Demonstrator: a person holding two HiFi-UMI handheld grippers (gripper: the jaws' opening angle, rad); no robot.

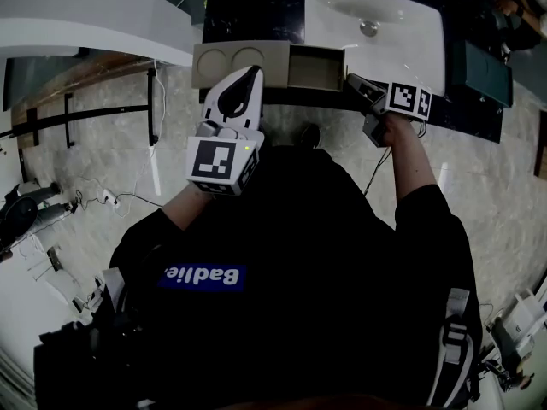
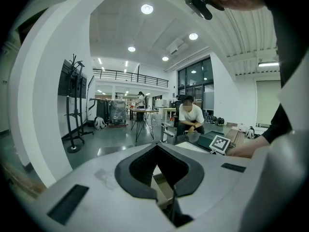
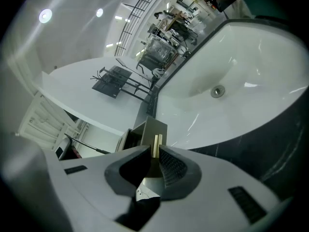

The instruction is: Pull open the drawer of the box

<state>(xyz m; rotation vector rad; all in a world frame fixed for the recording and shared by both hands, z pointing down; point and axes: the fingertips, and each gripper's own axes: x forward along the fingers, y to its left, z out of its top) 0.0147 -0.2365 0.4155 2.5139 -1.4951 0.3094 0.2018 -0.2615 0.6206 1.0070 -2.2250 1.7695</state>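
A beige box (image 1: 224,61) with two round recesses on top sits at the edge of a black counter (image 1: 256,7). Its drawer (image 1: 314,67) stands pulled out to the right, showing a dark inside. My right gripper (image 1: 355,82) is at the drawer's right end, shut on its slim brass handle (image 3: 156,145); the drawer front (image 3: 150,128) lies just beyond the jaws. My left gripper (image 1: 249,77) lies over the box's front, its jaws closed tip to tip (image 2: 155,149) with nothing between them. A piece of the beige box (image 2: 161,185) shows beneath them.
A white sink basin (image 1: 376,24) with a drain (image 3: 218,91) lies just behind the drawer. A white curved counter (image 1: 85,15) runs at the left. Cables and devices lie on the stone floor (image 1: 102,199). A seated person (image 2: 190,117) is far off in the hall.
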